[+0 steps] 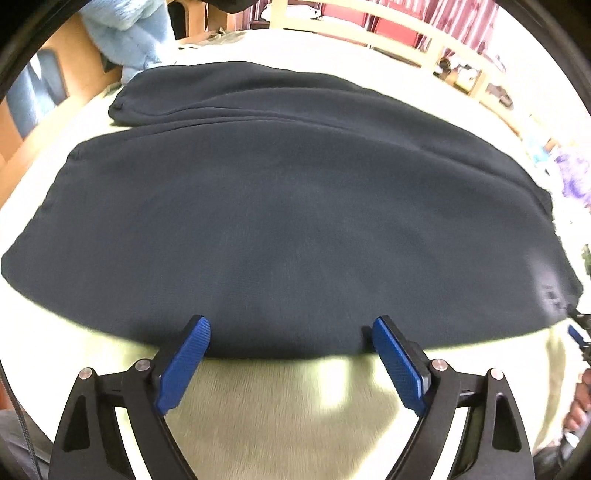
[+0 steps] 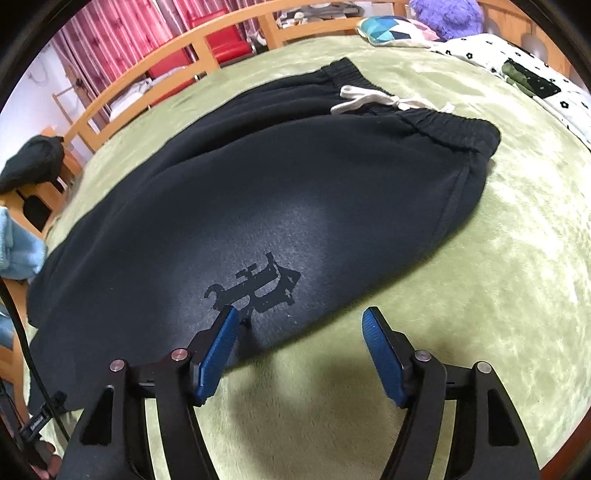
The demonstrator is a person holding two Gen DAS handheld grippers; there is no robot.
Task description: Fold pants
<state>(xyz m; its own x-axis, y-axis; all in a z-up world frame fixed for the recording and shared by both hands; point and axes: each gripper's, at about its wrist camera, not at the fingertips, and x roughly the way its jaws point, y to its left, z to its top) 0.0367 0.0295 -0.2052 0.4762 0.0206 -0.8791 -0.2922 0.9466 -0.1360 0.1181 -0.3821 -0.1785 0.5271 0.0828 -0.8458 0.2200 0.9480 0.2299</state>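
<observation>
Dark navy pants [image 1: 280, 221] lie spread flat on a pale green blanket [image 1: 280, 402], both legs side by side. In the right wrist view the pants [image 2: 332, 177] show an elastic waistband with a white drawstring [image 2: 373, 99] at the far right and a dark printed logo [image 2: 258, 288] near me. My left gripper [image 1: 291, 325] is open and empty, fingertips at the near edge of the fabric. My right gripper [image 2: 299, 315] is open and empty, its left finger [image 2: 218, 350] over the pants' near edge.
The blanket [image 2: 498, 295] covers a bed with a wooden rail [image 2: 155, 70] at the far side. A light blue cloth [image 1: 122, 33] lies beyond the leg ends. Pillows and a purple plush [image 2: 447, 14] sit at the far right. A dark bag [image 2: 33, 162] rests at the left.
</observation>
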